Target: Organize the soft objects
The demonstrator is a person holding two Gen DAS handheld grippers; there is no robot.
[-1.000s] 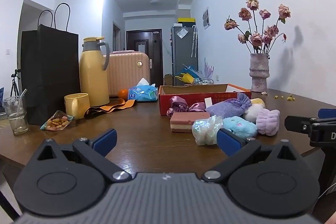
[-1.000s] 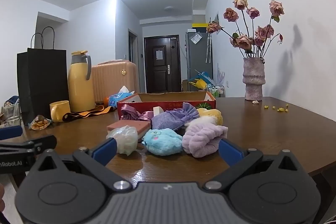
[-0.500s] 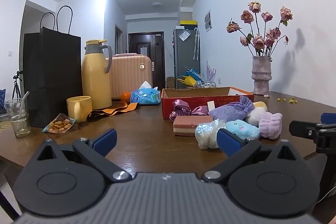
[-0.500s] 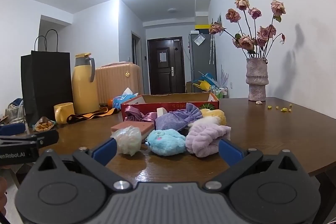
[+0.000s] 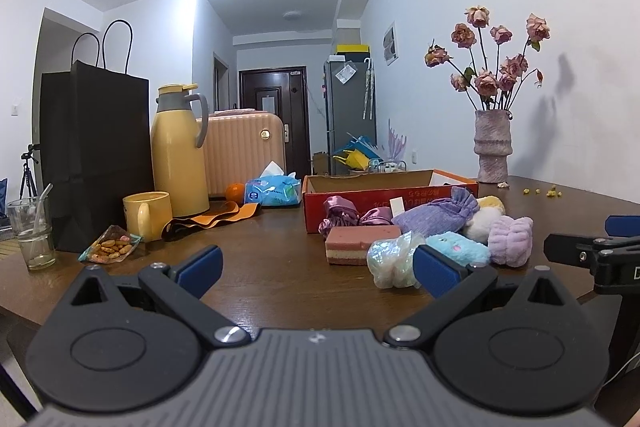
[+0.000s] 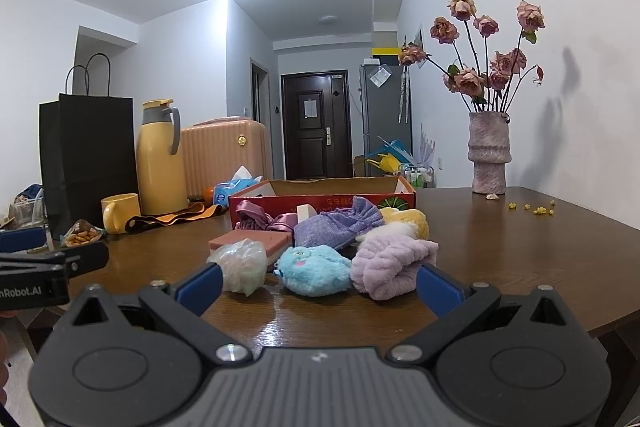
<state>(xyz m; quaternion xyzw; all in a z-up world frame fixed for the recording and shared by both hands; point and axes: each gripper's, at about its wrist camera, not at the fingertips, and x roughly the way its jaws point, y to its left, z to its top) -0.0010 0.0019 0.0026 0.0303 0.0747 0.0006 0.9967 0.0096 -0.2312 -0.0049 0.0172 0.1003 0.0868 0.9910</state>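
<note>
A heap of soft things lies on the brown table in front of a red cardboard box [image 6: 320, 201]: a blue plush toy [image 6: 314, 270], a lilac towel band [image 6: 392, 261], an iridescent mesh ball [image 6: 240, 265], a pink sponge block [image 6: 256, 241], a purple drawstring pouch [image 6: 340, 225], satin scrunchies [image 6: 260, 219] and a yellow-white fluffy item [image 6: 404, 219]. My right gripper [image 6: 318, 287] is open just short of the plush toy. My left gripper [image 5: 316, 269] is open, left of the heap; the mesh ball [image 5: 394, 261] sits by its right finger.
At the left stand a black paper bag [image 5: 94, 163], a yellow thermos [image 5: 178, 151], a yellow mug [image 5: 146, 215], a snack packet [image 5: 110, 249] and a glass [image 5: 34, 233]. A tissue pack [image 5: 272, 191] and an orange are behind. A vase of dried roses [image 6: 488, 157] stands back right.
Both views have risen and drawn back slightly, so the heap sits lower and a little farther off. Both grippers stay open and nothing on the table has moved.
</note>
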